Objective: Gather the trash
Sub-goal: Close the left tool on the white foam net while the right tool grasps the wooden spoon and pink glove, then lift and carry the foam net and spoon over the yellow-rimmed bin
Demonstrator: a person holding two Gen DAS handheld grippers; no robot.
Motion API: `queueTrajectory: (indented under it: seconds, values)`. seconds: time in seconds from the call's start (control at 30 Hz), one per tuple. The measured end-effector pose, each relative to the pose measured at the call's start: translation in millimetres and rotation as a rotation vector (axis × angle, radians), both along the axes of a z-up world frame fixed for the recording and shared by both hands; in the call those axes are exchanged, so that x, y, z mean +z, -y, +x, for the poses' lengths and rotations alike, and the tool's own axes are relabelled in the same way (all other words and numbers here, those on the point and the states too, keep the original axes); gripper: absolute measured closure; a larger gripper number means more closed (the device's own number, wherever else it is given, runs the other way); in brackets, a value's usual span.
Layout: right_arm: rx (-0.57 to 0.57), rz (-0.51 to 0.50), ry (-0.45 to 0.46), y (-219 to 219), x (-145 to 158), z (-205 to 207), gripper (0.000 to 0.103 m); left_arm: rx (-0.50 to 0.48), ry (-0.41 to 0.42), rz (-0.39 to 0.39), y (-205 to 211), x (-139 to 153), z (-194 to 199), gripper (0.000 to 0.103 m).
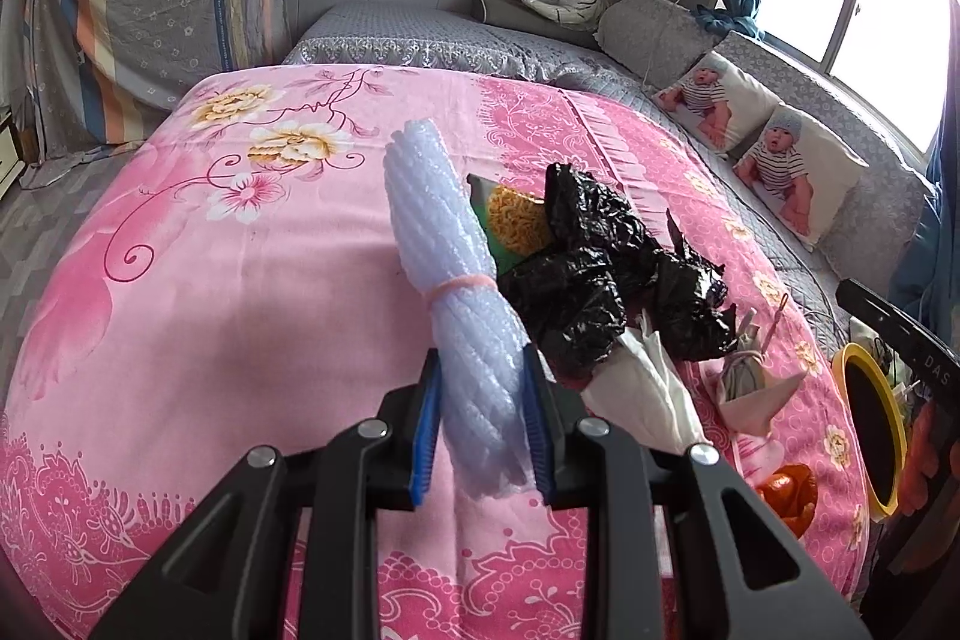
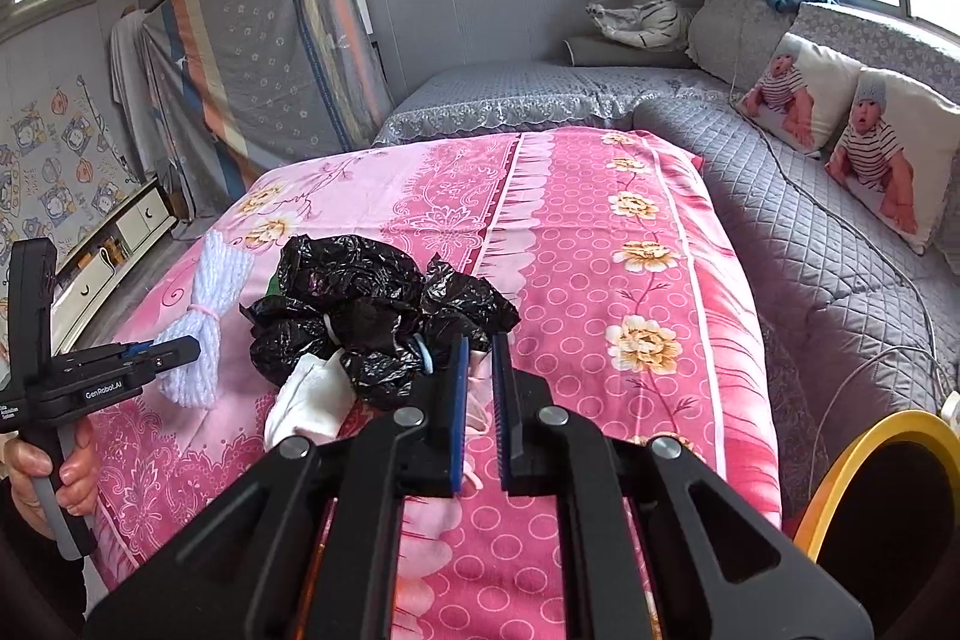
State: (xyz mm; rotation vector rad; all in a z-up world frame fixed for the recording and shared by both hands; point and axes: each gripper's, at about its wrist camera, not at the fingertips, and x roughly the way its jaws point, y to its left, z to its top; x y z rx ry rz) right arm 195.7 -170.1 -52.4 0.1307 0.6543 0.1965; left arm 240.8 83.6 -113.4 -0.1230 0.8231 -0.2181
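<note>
Item: pink floral bedsheet [image 1: 180, 280], spread over a low surface, filling the centre of both views.

Left gripper [image 1: 483, 400]: blue pads clamped on the near end of a white foam-net bundle [image 1: 444, 244], tied at mid-length with a pink band [image 1: 462, 287]. The bundle runs from lower centre toward the middle of the left wrist frame. In the right wrist view it sits at left centre, with a hand [image 2: 60, 466] on the grip at lower left.

Right gripper [image 2: 478, 388]: jaws nearly together, only a narrow gap between the pads; a pale pink scrap [image 2: 477, 415] shows in that gap, though whether the pads pinch it cannot be told.

Trash pile, centre: crumpled black plastic bags [image 1: 606, 268], just right of the bundle; green-and-yellow wrapper [image 1: 510, 220] partly under them; white tissue [image 1: 648, 394] at their near side; small paper piece with grey contents [image 1: 750, 382] farther right.

Yellow-rimmed black bin [image 1: 864, 430]: right edge of the left wrist view, lower right corner of the right wrist view.

Background: grey quilted sofa [image 2: 810, 232], two baby-print cushions [image 2: 894, 154], plush tiger in plastic [image 2: 642, 7].
</note>
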Motion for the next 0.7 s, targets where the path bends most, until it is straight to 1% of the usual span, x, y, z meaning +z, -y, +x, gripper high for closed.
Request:
queueTrajectory:
  seconds: [0.3,0.43,0.5,0.57,0.67,0.7]
  values:
    - [-0.014,0.023,0.018,11,4,-9,0.097,-0.008,0.019,0.008,6,8,-5,0.079]
    - [0.066,0.043,-0.034,-2,-3,-8,0.097,-0.012,0.023,0.003,8,11,-7,0.079]
    - [0.162,0.061,-0.087,-14,-11,-7,0.096,-0.016,0.025,-0.001,9,12,-8,0.079]
    - [0.219,0.088,-0.108,-26,-16,-9,0.096,-0.020,0.026,-0.003,9,12,-9,0.079]
    - [0.255,0.029,-0.107,-48,-20,-12,0.095,-0.021,0.031,-0.003,9,12,-11,0.079]
    - [0.269,0.022,-0.110,-54,-21,-12,0.092,-0.019,0.031,-0.005,8,12,-12,0.079]
